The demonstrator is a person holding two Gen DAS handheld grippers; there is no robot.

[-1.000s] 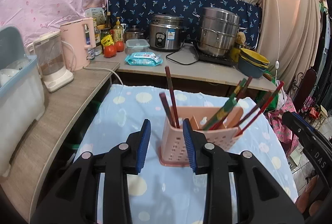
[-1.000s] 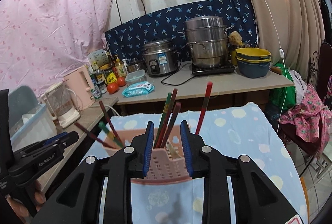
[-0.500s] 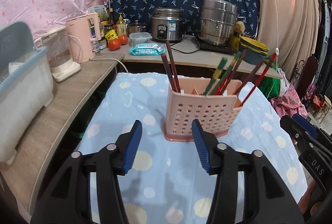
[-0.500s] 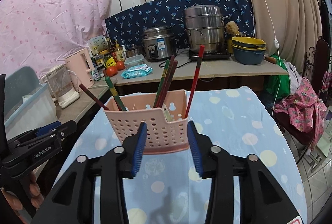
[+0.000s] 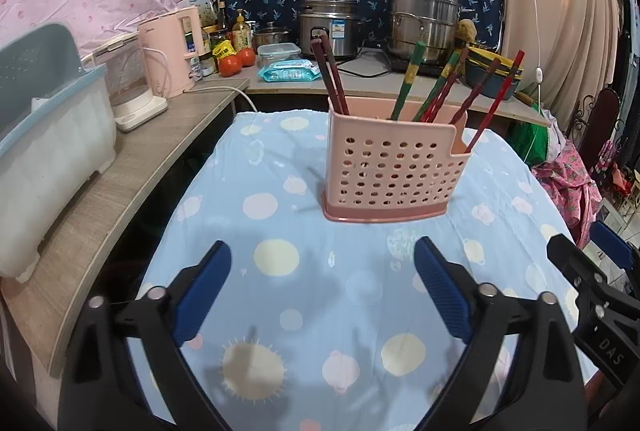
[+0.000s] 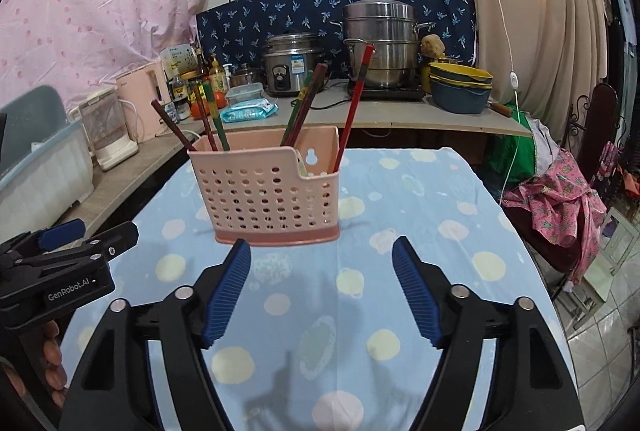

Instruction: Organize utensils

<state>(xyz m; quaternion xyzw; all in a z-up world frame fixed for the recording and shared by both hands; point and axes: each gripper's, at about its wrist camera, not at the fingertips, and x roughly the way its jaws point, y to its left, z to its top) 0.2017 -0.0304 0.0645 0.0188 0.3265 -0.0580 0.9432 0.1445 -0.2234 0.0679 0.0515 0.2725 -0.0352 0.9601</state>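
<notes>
Left black two-finger tongs with blue ribbed pads [image 5: 322,283]: jaws just opened wide, nothing between them. Right black tongs, same blue pads [image 6: 322,287]: jaws likewise just opened, empty, pointing downward.

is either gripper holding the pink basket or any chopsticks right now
Nothing is held. The left gripper and right gripper have both just opened, jaws bare, short of the pink basket.

You have one pink perforated caddy [image 5: 390,167] holding about eight chopsticks [image 5: 406,85], two tomatoes [image 5: 237,61] on the counter, one rice cooker [image 5: 329,25], and two kettles [image 5: 170,51] beside it
</notes>
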